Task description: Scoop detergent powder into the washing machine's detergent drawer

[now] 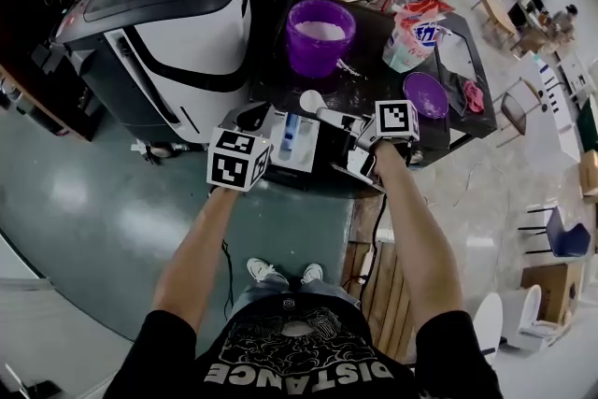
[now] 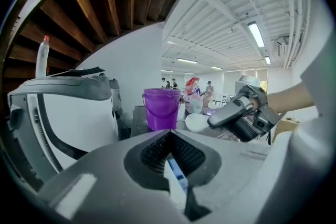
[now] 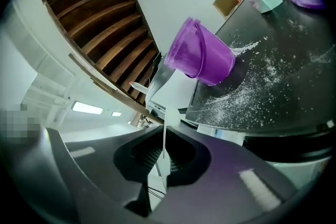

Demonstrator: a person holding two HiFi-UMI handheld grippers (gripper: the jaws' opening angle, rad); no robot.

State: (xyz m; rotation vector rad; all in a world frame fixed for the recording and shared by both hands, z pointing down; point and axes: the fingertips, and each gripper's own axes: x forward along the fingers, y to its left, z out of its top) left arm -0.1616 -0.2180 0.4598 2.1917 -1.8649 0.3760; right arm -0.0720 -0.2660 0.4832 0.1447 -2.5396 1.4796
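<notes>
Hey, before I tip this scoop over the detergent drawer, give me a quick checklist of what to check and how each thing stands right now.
1. Grip on the scoop: ok, the right gripper has its jaws shut on the thin white handle.
2. Detergent drawer steadied: ok, the left gripper has its jaws shut on a white-and-blue part of it.
3. Drawer pulled out: ok.
4. Scoop bowl above a compartment: cannot tell; the head view puts it near the drawer's far end.
5. Powder in the scoop: cannot tell.
6. Table clean: not ok, spilled powder lies beside the purple bucket.
</notes>
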